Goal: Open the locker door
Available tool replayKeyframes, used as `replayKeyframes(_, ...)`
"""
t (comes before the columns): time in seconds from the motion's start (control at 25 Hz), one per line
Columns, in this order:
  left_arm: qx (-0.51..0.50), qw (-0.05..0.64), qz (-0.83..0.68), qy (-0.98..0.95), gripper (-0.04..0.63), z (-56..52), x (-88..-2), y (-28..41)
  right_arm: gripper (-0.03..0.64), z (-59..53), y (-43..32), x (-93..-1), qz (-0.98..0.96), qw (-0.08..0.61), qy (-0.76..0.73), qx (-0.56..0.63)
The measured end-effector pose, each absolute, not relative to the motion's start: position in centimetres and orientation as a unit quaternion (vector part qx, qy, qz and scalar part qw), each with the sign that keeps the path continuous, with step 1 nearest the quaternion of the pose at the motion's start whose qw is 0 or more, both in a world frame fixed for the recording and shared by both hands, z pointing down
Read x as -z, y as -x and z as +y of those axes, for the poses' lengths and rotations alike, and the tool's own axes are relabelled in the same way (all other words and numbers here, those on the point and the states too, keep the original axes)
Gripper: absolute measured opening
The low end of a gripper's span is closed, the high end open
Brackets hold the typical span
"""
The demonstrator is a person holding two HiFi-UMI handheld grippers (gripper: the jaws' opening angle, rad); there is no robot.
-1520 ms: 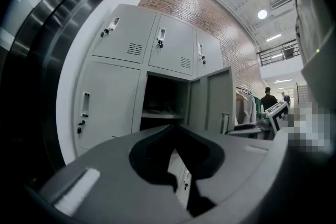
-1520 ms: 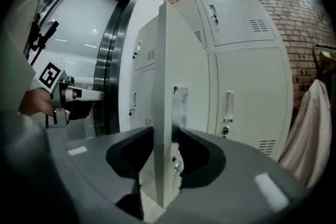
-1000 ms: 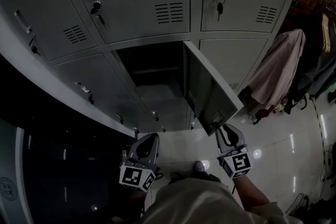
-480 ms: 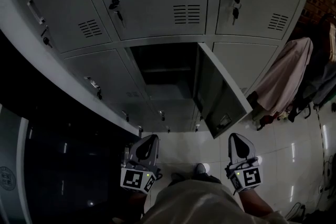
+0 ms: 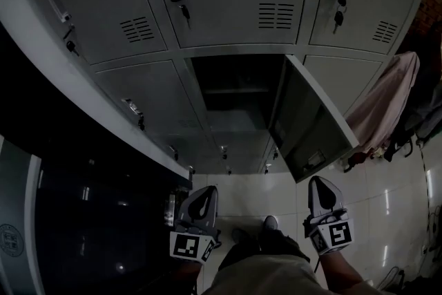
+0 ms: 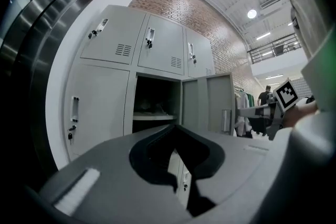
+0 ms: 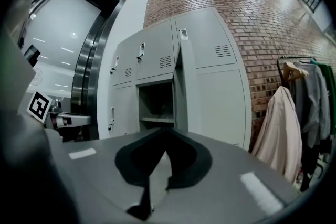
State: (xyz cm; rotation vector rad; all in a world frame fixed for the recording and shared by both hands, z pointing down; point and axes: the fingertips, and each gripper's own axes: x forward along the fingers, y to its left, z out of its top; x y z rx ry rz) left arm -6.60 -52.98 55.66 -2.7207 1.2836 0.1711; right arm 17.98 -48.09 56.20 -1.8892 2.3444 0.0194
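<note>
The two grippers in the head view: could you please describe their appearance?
Both the left gripper and right gripper are pale grey, with tapering jaws around a dark cut-out. Each carries a cube with black-and-white square markers.

The head view is dim and underexposed. The grey steel lockers (image 5: 228, 3) bend strongly toward its edges, and small glare streaks lie on the glossy white floor tiles (image 5: 387, 183) at 4 o'clock. Both gripper views are brighter, with black corners. In the left one, round white ceiling lamps (image 6: 252, 13) shine at 1 o'clock.
</note>
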Motion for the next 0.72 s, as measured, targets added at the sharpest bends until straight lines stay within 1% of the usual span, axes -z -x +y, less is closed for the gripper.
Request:
replayKeyframes(0.12, -0.049, 0.053, 0.420, 0.905, 0.057, -53.1, -57.9, 7.3, 0.001, -48.4, -17.7, -57.3, 0.765, 0.092, 0.637, -0.001)
replayKeyframes(0.28, -0.047, 0.054, 0.419, 0.905, 0.057, -52.3, -58.9, 8.1, 0.002, -47.7, -16.6, -59.3, 0.772, 0.062, 0.632, 0.020)
replayKeyframes(0.44, -0.051, 0.056, 0.422, 0.904, 0.057, -50.9, -58.0, 9.0, 0.002, -47.2, -15.4, -56.5, 0.773, 0.110, 0.625, 0.006)
replayKeyframes(0.56, -0.053, 0.061, 0.417, 0.905, 0.057, -49.6, -57.0, 9.0, 0.002, -45.8, -14.7, -55.9, 0.781, 0.081, 0.620, -0.008)
replayKeyframes(0.72, -0.055, 0.071, 0.407, 0.909, 0.057, -46.4, -55.2, 8.1, 0.002, -42.2, -15.5, -53.2, 0.775, 0.112, 0.621, -0.031)
